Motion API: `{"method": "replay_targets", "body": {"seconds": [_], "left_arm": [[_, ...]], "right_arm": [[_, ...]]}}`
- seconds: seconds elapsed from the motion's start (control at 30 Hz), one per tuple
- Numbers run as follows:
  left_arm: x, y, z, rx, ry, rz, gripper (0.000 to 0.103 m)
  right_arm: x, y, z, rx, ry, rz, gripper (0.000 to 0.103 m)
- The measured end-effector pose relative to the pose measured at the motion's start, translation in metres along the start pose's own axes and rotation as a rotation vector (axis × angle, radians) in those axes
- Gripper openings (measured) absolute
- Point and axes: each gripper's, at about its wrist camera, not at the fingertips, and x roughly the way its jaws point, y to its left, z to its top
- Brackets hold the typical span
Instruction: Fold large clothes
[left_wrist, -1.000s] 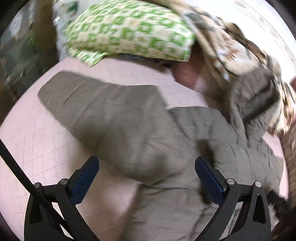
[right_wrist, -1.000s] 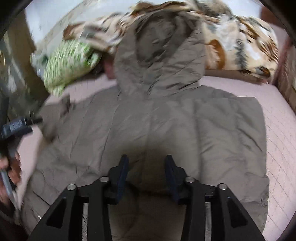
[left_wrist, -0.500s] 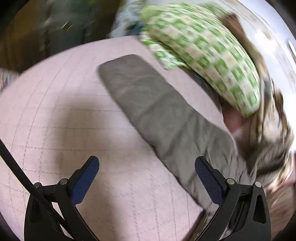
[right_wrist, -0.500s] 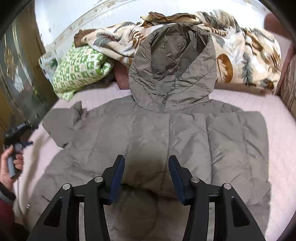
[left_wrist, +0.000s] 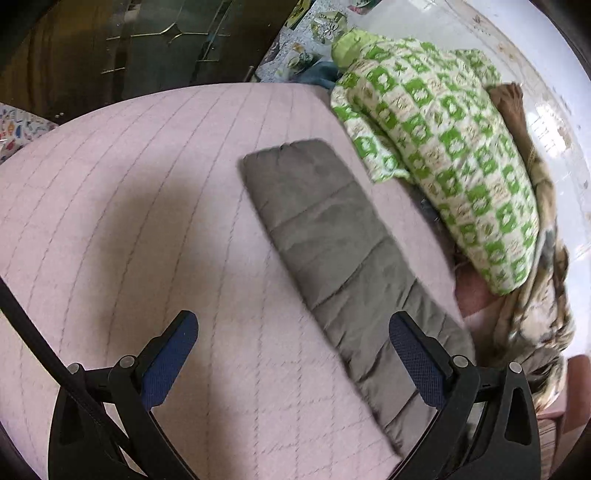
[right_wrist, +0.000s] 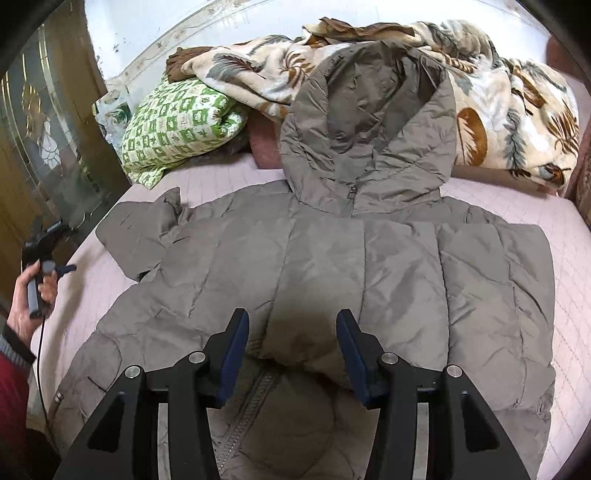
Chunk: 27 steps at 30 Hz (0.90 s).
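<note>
A grey-brown quilted hooded coat (right_wrist: 369, 266) lies spread on the pink bed cover (right_wrist: 569, 258), its hood (right_wrist: 369, 110) resting up against a blanket. My right gripper (right_wrist: 291, 332) hangs over the coat's lower edge, open about halfway. A bulge of fabric lies between its jaws, and the pads do not visibly pinch it. The coat's sleeve (left_wrist: 332, 251) stretches out flat and diagonal in the left wrist view. My left gripper (left_wrist: 293, 321) is open wide just above the bed, its right finger over the sleeve. A hand holds that left gripper (right_wrist: 55, 254) at the bed's left side.
A green-and-white checked pillow (left_wrist: 443, 155) and a leaf-print blanket (right_wrist: 498, 110) are piled at the head of the bed. A dark glass-fronted cabinet (right_wrist: 40, 147) stands close along the left side. Bare pink cover (left_wrist: 129, 221) lies left of the sleeve.
The left gripper has swung left off the coat's body and rolled; it now looks at the flat sleeve and bare cover. The right view has drawn back a little.
</note>
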Motion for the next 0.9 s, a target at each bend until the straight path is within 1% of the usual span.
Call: {"method": "replay_targets", "body": {"seconds": [0.07,0.1,0.17,0.2,0.23,0.3,0.4,0.5,0.63,0.7,0.77,0.8,0.83,0.87,0.9], "left_arm": [[0.004,0.007,0.015,-0.032,-0.016,-0.049,0.101],[0.006,0.011,0.023,-0.051,-0.023,-0.059,0.097],[0.014,0.016,0.035,-0.072,-0.023,-0.055,0.09],[0.02,0.02,0.041,-0.078,-0.014,-0.053,0.083],[0.027,0.022,0.046,-0.081,-0.001,-0.06,0.08],[0.039,0.028,0.053,-0.101,0.013,-0.074,0.077],[0.055,0.04,0.062,-0.155,0.005,-0.111,0.077],[0.065,0.044,0.072,-0.181,-0.019,-0.161,0.077],[0.08,0.04,0.082,-0.165,-0.04,-0.164,0.077],[0.086,0.033,0.084,-0.152,-0.076,-0.17,0.077],[0.091,0.028,0.084,-0.139,-0.094,-0.161,0.075],[0.093,0.025,0.084,-0.128,-0.107,-0.151,0.054],[0.098,0.023,0.084,-0.12,-0.093,-0.126,0.016],[0.103,0.025,0.084,-0.129,-0.069,-0.134,0.015],[0.103,0.027,0.081,-0.143,-0.075,-0.146,0.015]], "right_arm": [[-0.001,0.001,0.001,-0.005,-0.006,0.001,0.053],[-0.001,0.001,0.001,-0.007,-0.009,-0.001,0.053],[0.0,0.0,0.0,-0.009,-0.013,-0.001,0.053],[0.002,0.0,-0.001,-0.009,-0.007,-0.001,0.053],[0.002,0.0,-0.001,-0.007,-0.003,-0.003,0.053],[0.004,0.0,-0.001,-0.007,0.003,-0.003,0.053],[0.009,0.002,-0.001,-0.009,0.008,0.002,0.053],[0.012,0.007,-0.001,-0.021,0.009,0.013,0.053],[0.019,0.013,-0.001,-0.042,0.018,0.012,0.053],[0.022,0.013,-0.001,-0.036,0.02,0.014,0.053],[0.024,0.012,-0.001,-0.027,0.02,0.014,0.053],[0.024,0.011,-0.001,-0.024,0.019,0.014,0.053],[0.025,0.011,0.0,-0.023,0.018,0.012,0.053],[0.025,0.011,0.0,-0.021,0.017,0.009,0.053],[0.024,0.011,0.001,-0.017,0.014,0.009,0.053]]}}
